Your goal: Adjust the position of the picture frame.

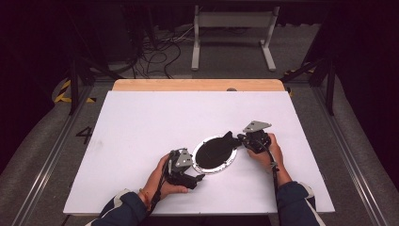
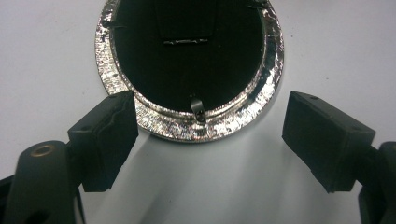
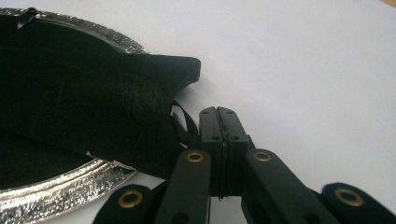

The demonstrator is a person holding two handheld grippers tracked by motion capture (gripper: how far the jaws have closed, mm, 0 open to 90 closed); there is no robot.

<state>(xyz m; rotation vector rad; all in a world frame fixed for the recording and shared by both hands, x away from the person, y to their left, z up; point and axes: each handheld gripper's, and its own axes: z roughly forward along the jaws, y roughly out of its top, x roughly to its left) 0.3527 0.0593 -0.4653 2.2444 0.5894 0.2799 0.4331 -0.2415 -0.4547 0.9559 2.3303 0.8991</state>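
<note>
1. a round frame with a silver rim (image 1: pixel 212 167) lies flat near the middle of the white table (image 1: pixel 141 122), a black cloth (image 3: pixel 93 102) across it.
2. the left gripper (image 1: pixel 190 179) sits just beside the rim's near edge, jaws wide apart, holding nothing.
3. the right gripper (image 1: pixel 241 138) has its jaws pressed together beside the cloth's corner, at a thin black strap (image 3: pixel 183 122); whether they pinch it i cannot tell.

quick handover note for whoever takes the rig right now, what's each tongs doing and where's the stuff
Left tongs: open, at the near rim of the round silver foil-edged tray, holding nothing.
Right tongs: shut beside the black fabric pouch; whether they pinch its thin strap I cannot tell.
Pouch lies on the tray, one corner over the rim.
Done: unclear.
Left: probably steady the tray and move the pouch.
</note>
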